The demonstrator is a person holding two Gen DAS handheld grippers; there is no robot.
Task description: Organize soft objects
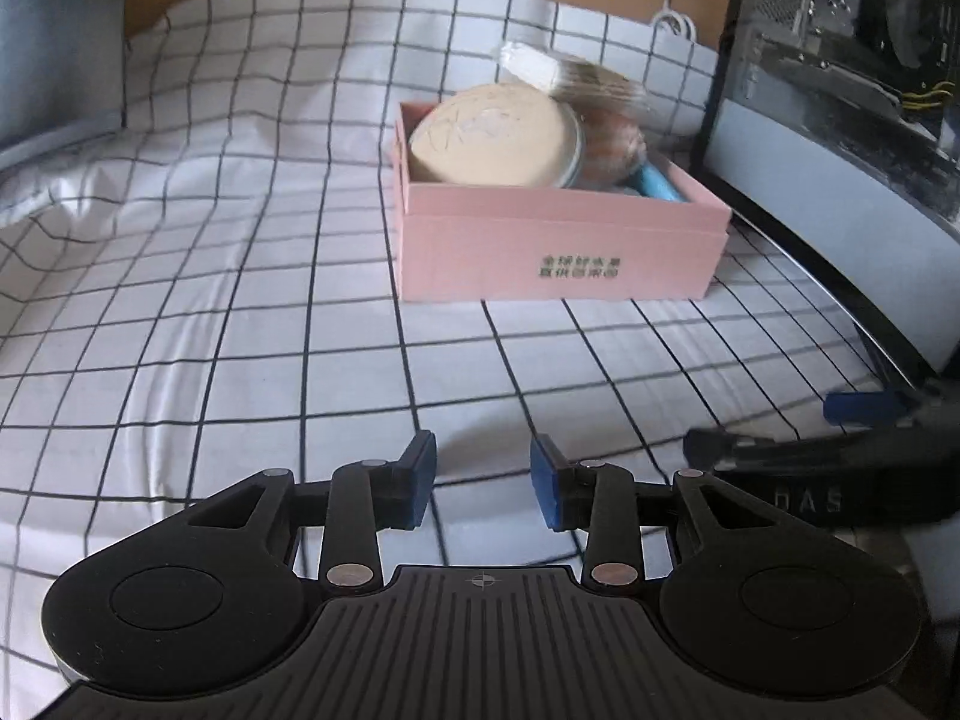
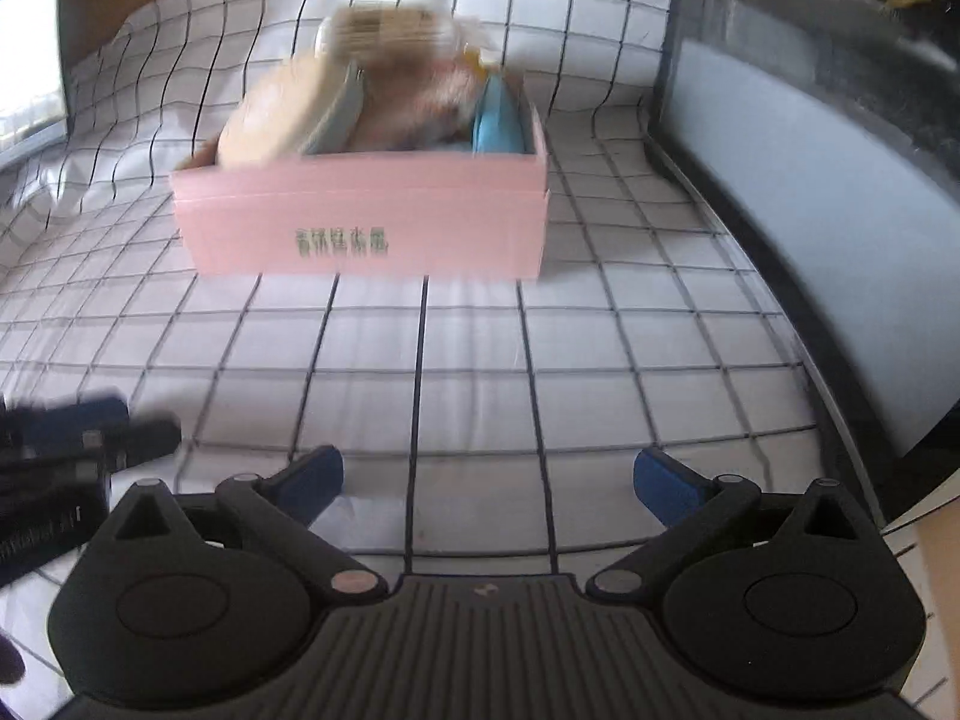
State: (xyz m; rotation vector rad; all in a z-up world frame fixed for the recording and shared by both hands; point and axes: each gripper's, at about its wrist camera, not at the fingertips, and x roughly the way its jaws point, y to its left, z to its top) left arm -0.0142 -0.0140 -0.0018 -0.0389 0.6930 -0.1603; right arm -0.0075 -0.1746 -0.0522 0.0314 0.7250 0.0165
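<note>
A pink box [image 1: 558, 246] [image 2: 372, 222] stands on the checked cloth ahead of both grippers. It is packed with soft items: a round beige cushion [image 1: 498, 135] [image 2: 276, 120], a brown fuzzy toy [image 1: 612, 144] [image 2: 414, 102], a blue piece [image 1: 657, 180] [image 2: 498, 120] and a wrapped pack [image 1: 576, 78] [image 2: 384, 27] on top. My left gripper [image 1: 482, 450] hovers low over the cloth, well short of the box, its jaws slightly apart and holding nothing. My right gripper [image 2: 487, 462] is wide open and also holds nothing. The two grippers are side by side.
A black-framed computer case with a glass side [image 1: 840, 120] [image 2: 840, 180] runs along the right, close to the box. The white checked cloth [image 1: 240, 240] is rumpled at the far left. A white cable [image 1: 672, 18] hangs against the wall behind.
</note>
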